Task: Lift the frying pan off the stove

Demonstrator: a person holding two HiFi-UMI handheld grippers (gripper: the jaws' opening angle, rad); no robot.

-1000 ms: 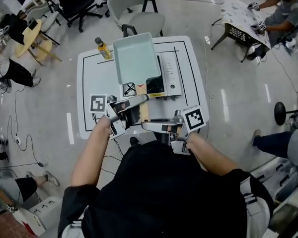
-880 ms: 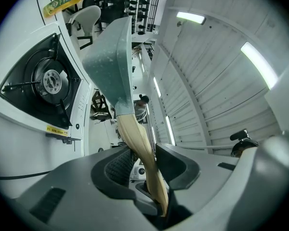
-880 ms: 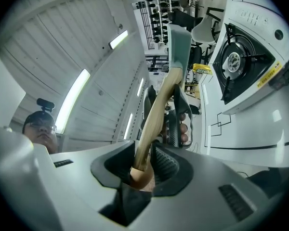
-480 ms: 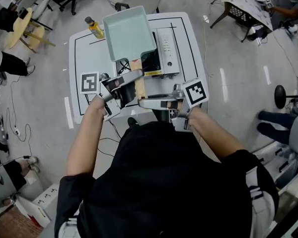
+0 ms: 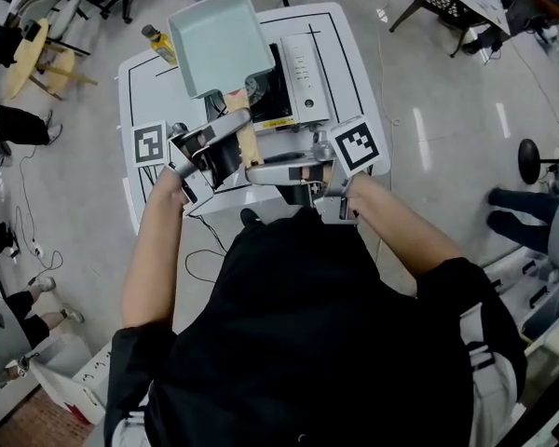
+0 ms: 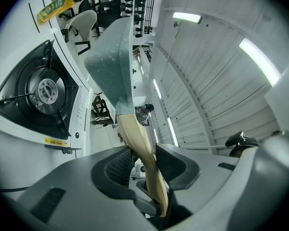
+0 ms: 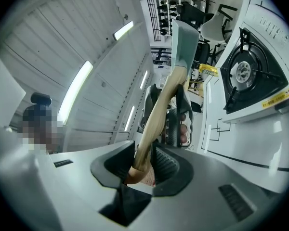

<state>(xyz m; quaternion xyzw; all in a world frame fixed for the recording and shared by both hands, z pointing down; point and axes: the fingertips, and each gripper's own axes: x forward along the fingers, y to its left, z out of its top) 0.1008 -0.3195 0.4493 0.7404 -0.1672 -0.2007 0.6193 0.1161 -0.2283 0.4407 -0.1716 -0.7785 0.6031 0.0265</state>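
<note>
Two claws: my left claw [image 6: 147, 165] and right claw [image 7: 142, 162] each pinched the wooden handle [image 5: 248, 145].
Frying pan [image 5: 216, 40]: I had it raised above the bench [image 5: 144, 91], off the stove [image 5: 307, 63], whose burner [image 6: 45, 88] was bare.

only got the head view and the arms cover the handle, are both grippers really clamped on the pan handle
observer: left gripper yes, its pads press the wooden handle from both sides.
operator: and the right one
observer: the right gripper is shut on the handle's very end, behind the left one's hold.
operator: is the pan off the burner
observer: yes, the frying pan is held clear of the burner, which has nothing on it.
</note>
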